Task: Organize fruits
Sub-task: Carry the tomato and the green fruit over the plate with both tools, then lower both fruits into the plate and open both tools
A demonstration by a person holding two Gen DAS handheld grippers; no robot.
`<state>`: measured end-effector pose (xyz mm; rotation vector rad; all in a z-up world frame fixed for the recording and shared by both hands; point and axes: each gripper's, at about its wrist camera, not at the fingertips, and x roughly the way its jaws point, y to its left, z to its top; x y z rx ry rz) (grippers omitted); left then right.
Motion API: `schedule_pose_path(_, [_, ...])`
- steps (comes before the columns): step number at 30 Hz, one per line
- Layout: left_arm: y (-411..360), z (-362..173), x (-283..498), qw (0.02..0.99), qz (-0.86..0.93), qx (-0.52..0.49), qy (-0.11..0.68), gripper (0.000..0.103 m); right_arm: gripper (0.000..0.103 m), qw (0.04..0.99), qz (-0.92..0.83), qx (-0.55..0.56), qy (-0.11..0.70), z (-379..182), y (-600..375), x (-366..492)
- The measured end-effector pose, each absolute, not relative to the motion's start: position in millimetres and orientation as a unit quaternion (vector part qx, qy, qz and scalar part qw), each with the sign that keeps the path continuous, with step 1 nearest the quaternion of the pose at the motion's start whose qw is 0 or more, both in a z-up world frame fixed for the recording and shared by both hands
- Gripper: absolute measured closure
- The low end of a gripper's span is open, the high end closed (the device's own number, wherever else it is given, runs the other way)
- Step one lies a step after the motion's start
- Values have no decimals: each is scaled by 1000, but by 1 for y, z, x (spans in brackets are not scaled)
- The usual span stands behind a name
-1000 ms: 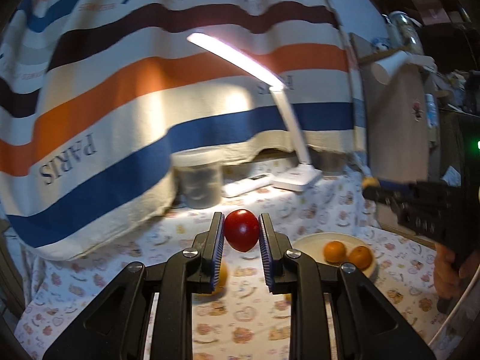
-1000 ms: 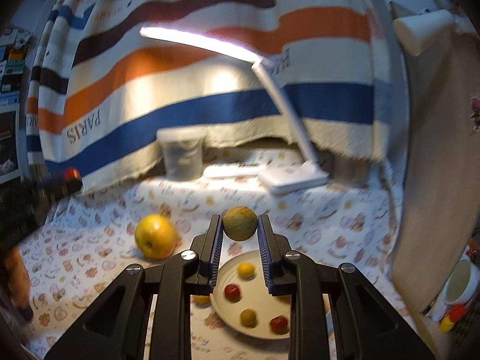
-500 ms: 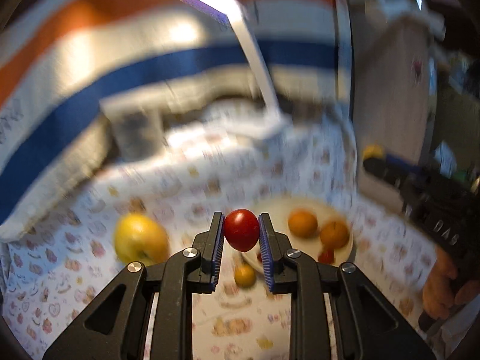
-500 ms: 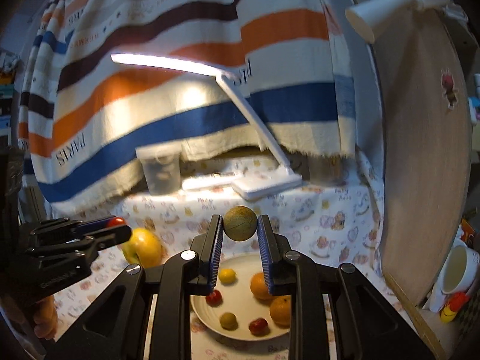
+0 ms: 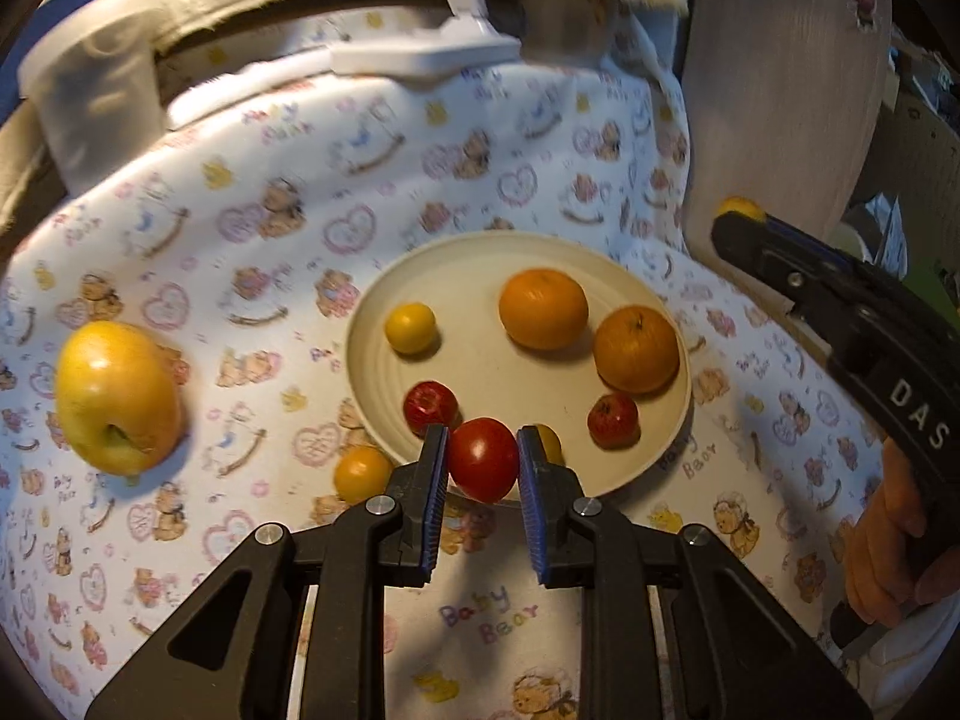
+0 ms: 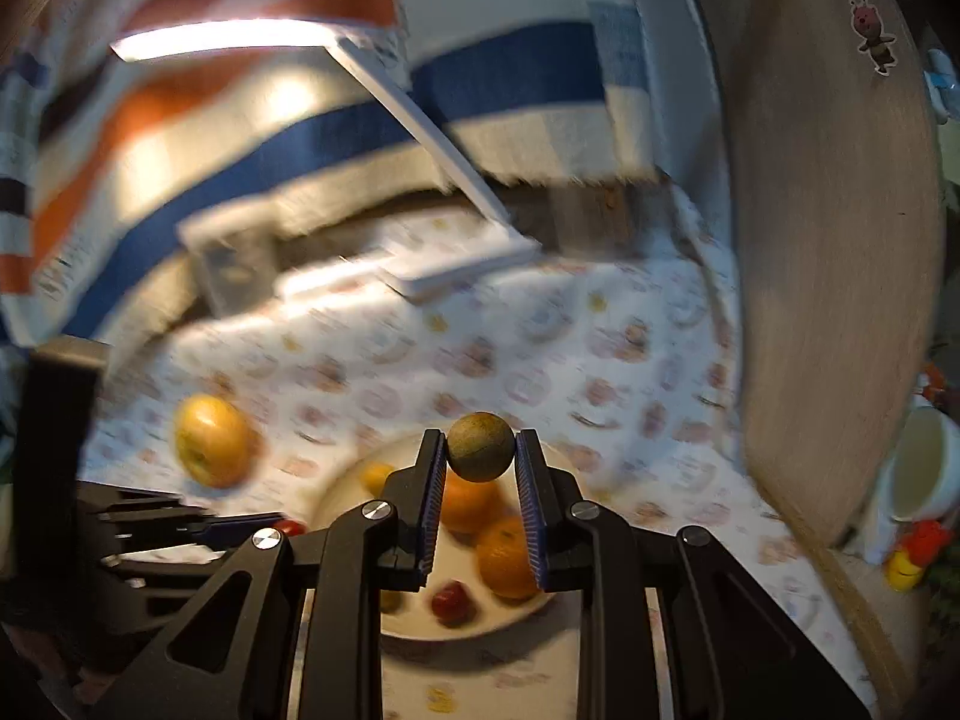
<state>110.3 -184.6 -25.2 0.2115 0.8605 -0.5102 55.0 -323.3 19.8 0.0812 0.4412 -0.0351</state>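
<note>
We look down on a bear-print tablecloth [image 5: 372,120], a yellow apple [image 5: 117,396] lying well left of the cream plate [image 5: 684,420] of oranges and small fruits. Our left gripper [image 5: 483,459] clamps a red tomato [image 5: 483,459] over the plate's near rim; our right gripper [image 6: 480,450] pinches a brownish-green round fruit [image 6: 480,446] above the plate.

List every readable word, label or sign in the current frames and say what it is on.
"Baby Bear": printed on the tablecloth, again fainter near the plate.
"DAS": white letters on the right gripper; the rest runs out of view.
Lettering on the striped blanket: too blurred to read.
Cartoon sticker on the wooden board: no words.
</note>
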Motion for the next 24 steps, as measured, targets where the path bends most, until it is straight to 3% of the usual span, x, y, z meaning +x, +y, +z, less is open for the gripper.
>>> schedule_pose_path(14, [-187, -42, 117, 872, -238, 94, 416, 81, 78, 910, 73, 89, 398, -15, -330, 86])
schedule_pose_path(24, [-185, -38, 114, 880, -228, 104, 403, 80, 78, 906, 41, 47, 419, -24, -321, 89])
